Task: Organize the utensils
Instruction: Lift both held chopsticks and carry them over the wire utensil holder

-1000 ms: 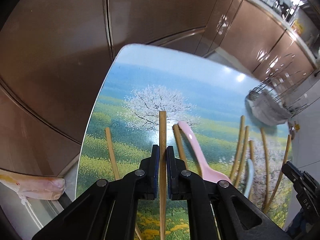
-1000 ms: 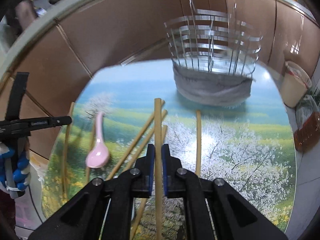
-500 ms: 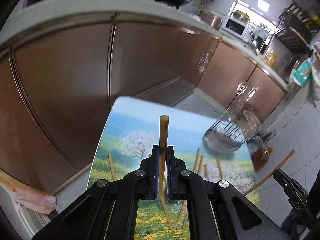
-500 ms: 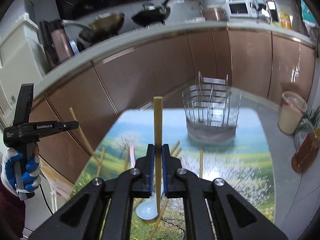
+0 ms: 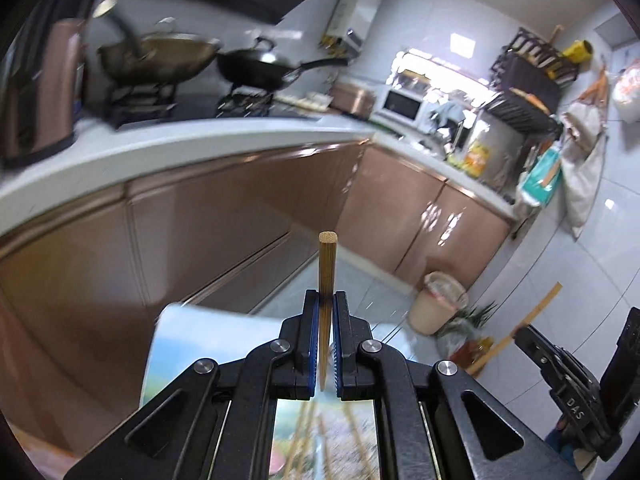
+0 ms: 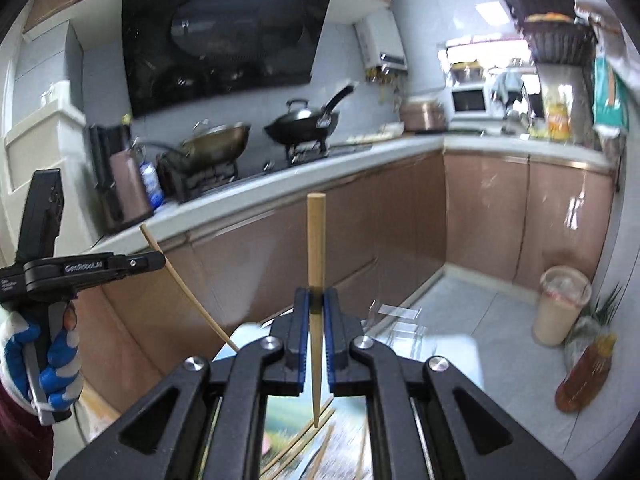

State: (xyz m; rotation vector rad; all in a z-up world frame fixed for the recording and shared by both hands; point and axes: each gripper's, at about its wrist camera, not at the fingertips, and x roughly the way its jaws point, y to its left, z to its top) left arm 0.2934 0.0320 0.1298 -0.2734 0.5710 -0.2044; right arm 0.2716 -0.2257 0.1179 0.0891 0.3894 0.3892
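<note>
- Left wrist view: left tool [image 5: 326, 334] is clamped on a chopstick [image 5: 327, 280] at centre frame. A second ago it sat low over the counter [image 5: 180, 344]; now it is lifted and the counter has dropped to the bottom of the frame.
- Right wrist view: right tool [image 6: 316, 332] likewise pinches its chopstick [image 6: 315, 248] upright at centre, raised. Both pickups look done; the holder comes next.

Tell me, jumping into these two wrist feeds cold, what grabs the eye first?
A wooden chopstick stands straight up the centre of the left view, pinched in the left claw. The right view mirrors it: a second chopstick clamped in the right claw. Behind both, two woks sit on the stove along the counter, and the picture-printed table shows only low in frame.
</note>
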